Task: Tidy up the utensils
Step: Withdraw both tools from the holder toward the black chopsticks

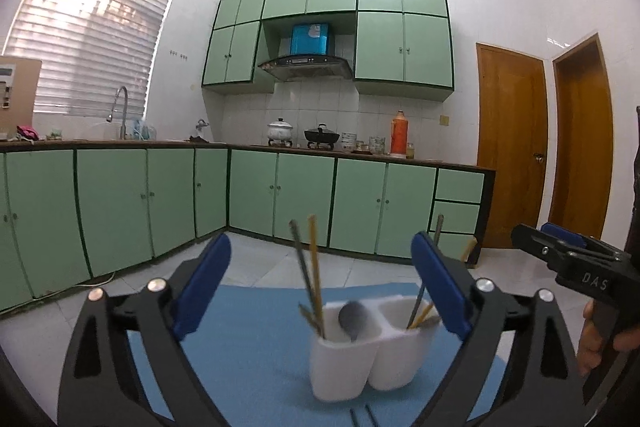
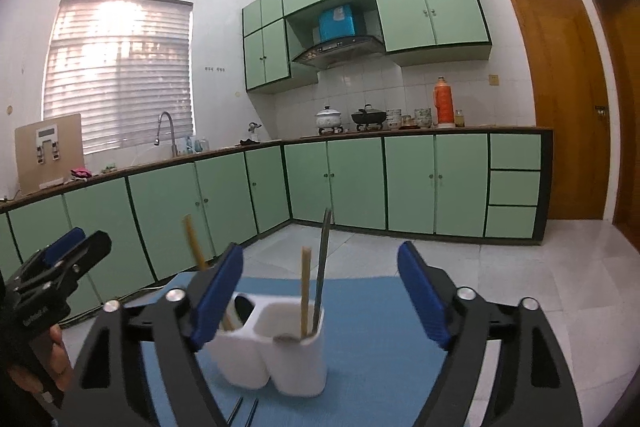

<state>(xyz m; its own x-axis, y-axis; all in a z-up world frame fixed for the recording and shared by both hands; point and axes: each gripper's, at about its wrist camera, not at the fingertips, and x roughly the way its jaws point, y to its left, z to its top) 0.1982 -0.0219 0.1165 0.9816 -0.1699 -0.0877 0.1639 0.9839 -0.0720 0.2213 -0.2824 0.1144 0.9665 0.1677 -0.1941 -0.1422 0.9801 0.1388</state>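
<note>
Your left gripper (image 1: 322, 287) and right gripper (image 2: 320, 301): jaws spread wide, nothing between the pads. White two-cup holder (image 1: 362, 355) sits on the blue mat (image 1: 248, 347), chopsticks (image 1: 314, 267) and a spoon (image 1: 352, 319) standing inside (two loose sticks (image 2: 242, 411) lie just before it).

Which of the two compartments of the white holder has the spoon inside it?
The left compartment of the white two-compartment plastic holder, as the left wrist view shows it: the grey metal spoon leans there beside chopsticks. The right compartment shows only chopsticks.
</note>
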